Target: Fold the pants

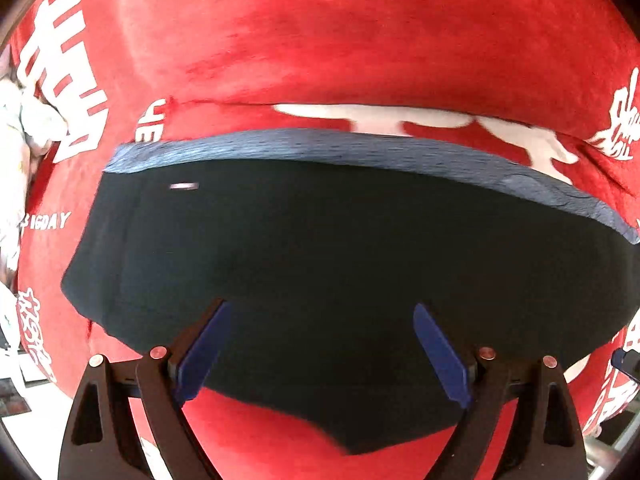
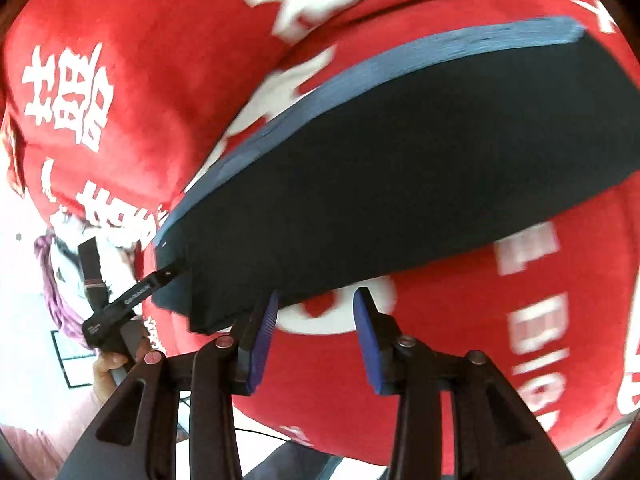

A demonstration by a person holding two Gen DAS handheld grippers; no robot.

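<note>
While the dark pants (image 1: 340,248) lie folded on the red blanket (image 1: 340,40), both grippers hang above them with nothing between their fingers; the pants make a compact dark shape with a blue-grey waistband (image 1: 320,148) along the far edge, and a small pale label (image 1: 184,186) shows near their left end in the left wrist view.

The left gripper (image 1: 322,352) looks down on the near part of the pants; its blue pads (image 1: 204,352) stand wide apart, released, and they do not press the cloth. The blanket carries large white characters (image 1: 68,72) and some white letters, and at its left edge a pale crumpled cloth (image 1: 16,128) is seen.

In the right wrist view the right gripper (image 2: 316,340) is beside the near edge of the pants (image 2: 400,184), over the red blanket (image 2: 120,40); its fingers (image 2: 370,340) are parted, less wide than the left ones, and grasp nothing; the left pad lies close to the pants' edge, but whether it touches I cannot tell. At the left of this view the other gripper's black tip reaches toward the corner of the pants, with a hand (image 2: 108,368) below it; a purple cloth (image 2: 52,280) lies beyond the blanket.
</note>
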